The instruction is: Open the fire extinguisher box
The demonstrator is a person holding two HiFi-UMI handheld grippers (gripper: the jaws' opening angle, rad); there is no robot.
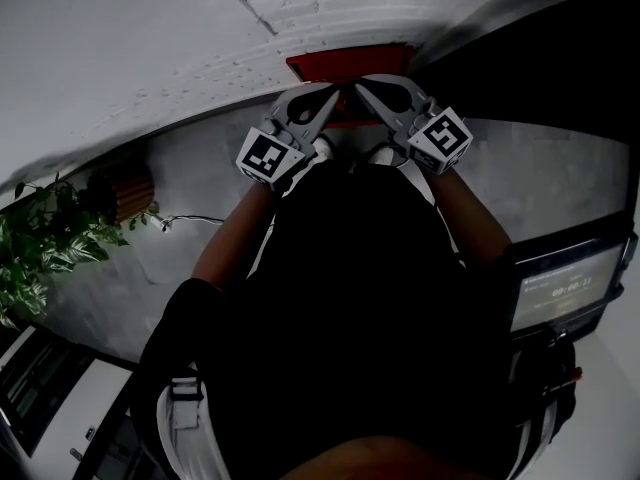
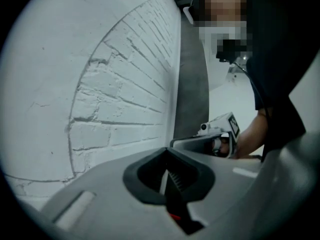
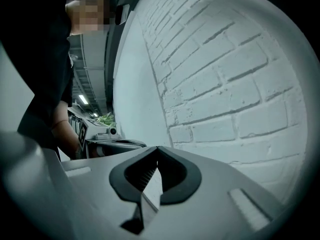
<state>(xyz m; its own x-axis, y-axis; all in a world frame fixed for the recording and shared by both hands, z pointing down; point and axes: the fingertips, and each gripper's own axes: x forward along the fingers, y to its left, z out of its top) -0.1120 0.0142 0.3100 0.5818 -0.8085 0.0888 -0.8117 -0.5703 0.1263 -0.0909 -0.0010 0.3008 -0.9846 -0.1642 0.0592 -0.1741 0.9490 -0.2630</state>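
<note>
The red fire extinguisher box (image 1: 345, 65) stands against the foot of the white brick wall (image 1: 150, 38); only part of its top shows in the head view. Both grippers are held side by side just in front of it, with their tips nearly touching each other. My left gripper (image 1: 338, 89) (image 2: 167, 150) has its jaws together at the tip and holds nothing. My right gripper (image 1: 357, 85) (image 3: 157, 148) is shut too and empty. Both gripper views face the brick wall, and each shows the other gripper off to one side. The box's door and handle are hidden.
A leafy plant (image 1: 40, 238) and a round ribbed pot (image 1: 125, 190) stand at the left on the grey floor (image 1: 200, 168). A device with a lit screen (image 1: 560, 288) sits at the right. The person's dark torso fills the lower middle of the head view.
</note>
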